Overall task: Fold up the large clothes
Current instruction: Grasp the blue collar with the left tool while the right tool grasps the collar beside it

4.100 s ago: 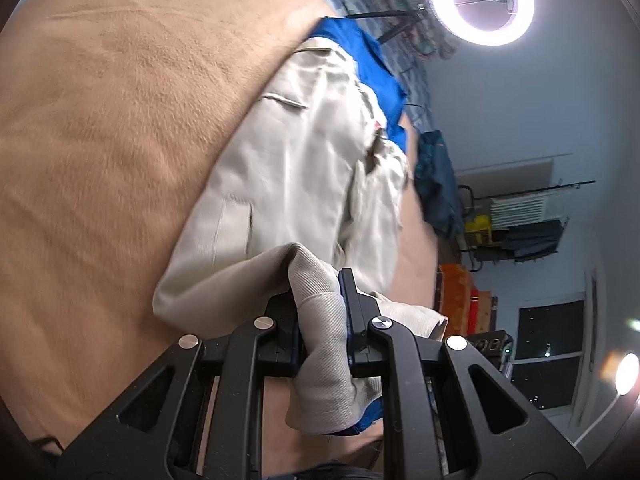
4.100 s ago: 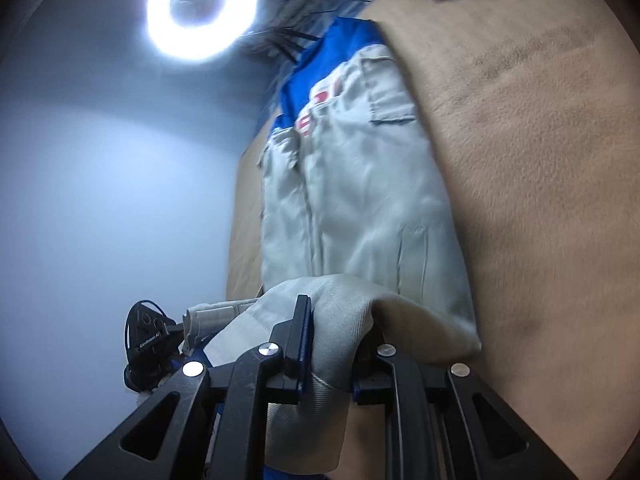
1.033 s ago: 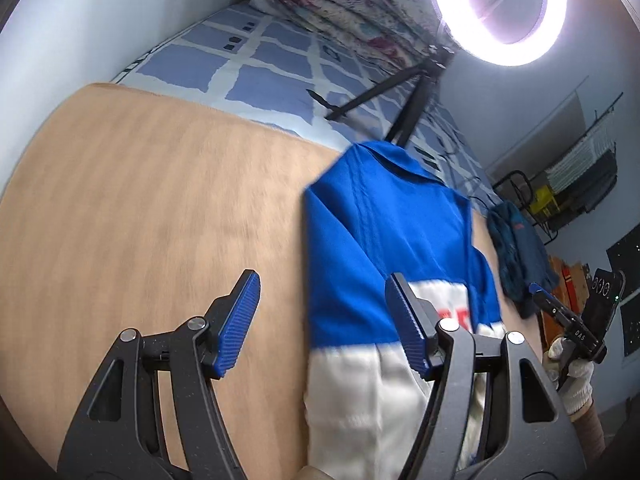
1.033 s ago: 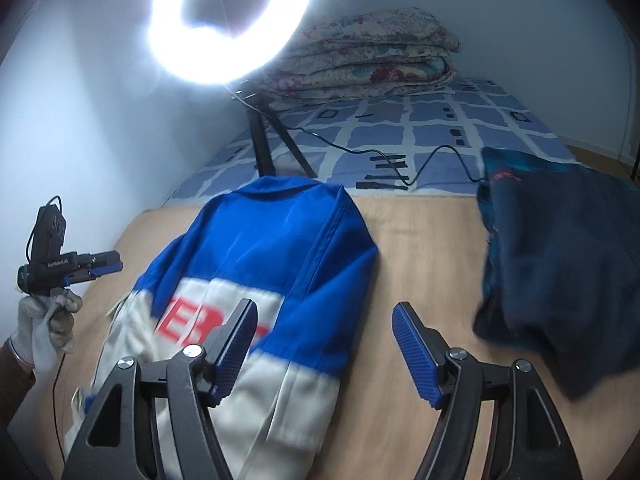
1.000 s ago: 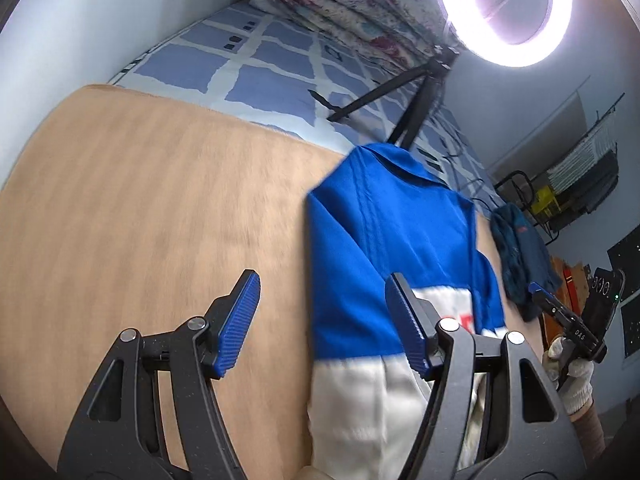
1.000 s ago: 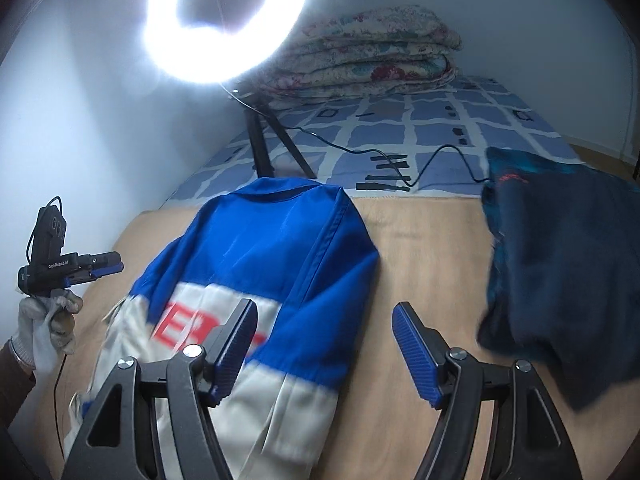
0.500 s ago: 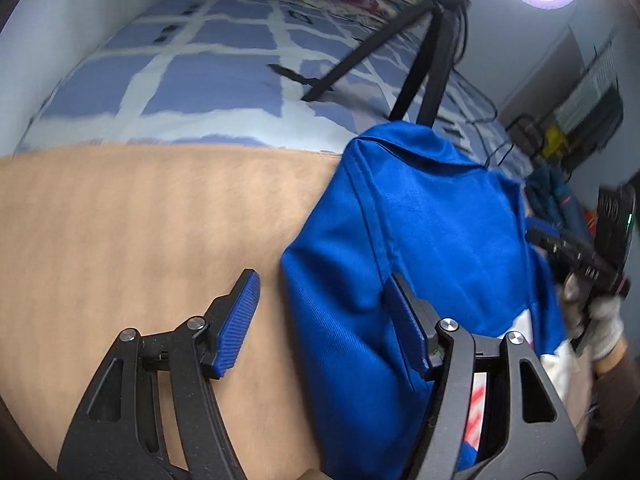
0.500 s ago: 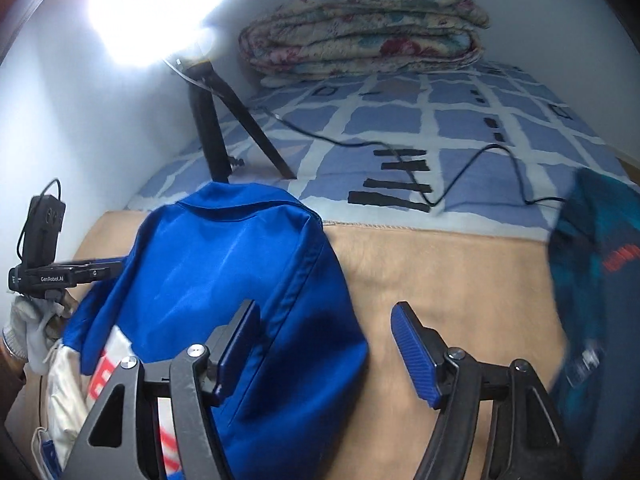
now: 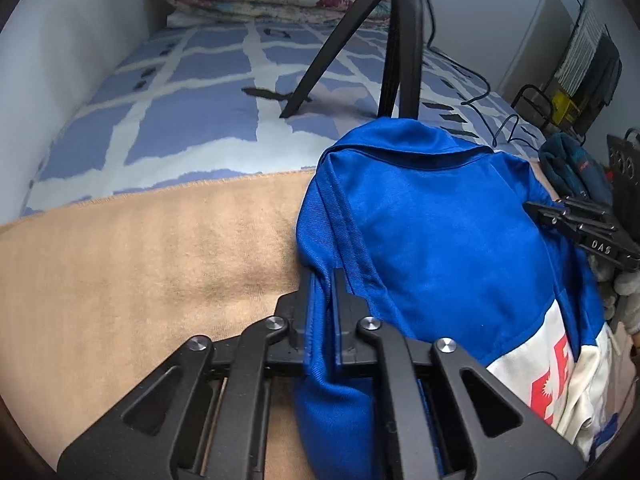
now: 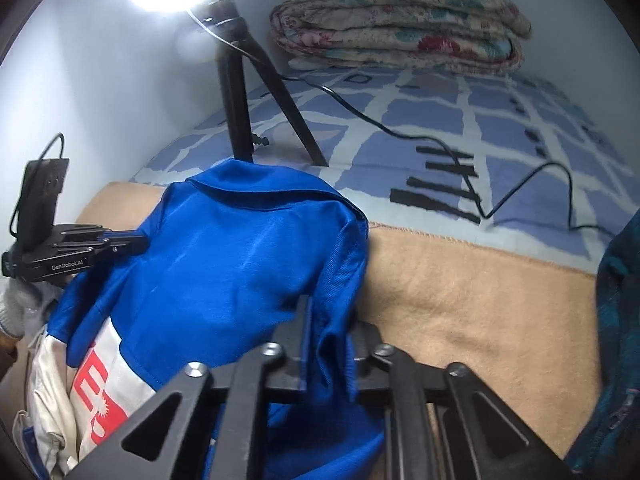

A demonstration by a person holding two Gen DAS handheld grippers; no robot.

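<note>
A blue and cream jacket (image 9: 432, 240) with red lettering lies folded on a tan blanket (image 9: 140, 248), blue upper part facing up. My left gripper (image 9: 322, 280) is shut on its left shoulder edge. My right gripper (image 10: 328, 312) is shut on the right shoulder edge of the jacket (image 10: 224, 264). Each gripper shows from the side in the other's view, at the opposite shoulder. The cream lower part is bunched underneath, near me.
A black tripod (image 10: 240, 92) of a ring light stands just behind the collar on a blue checked sheet (image 10: 480, 128). A folded floral quilt (image 10: 400, 20) lies by the wall. A dark teal garment (image 10: 620, 340) lies at the right. A cable (image 10: 460, 160) crosses the sheet.
Both grippers moved forward to the jacket's shoulders and closed on the blue cloth; half a second ago both were open above it.
</note>
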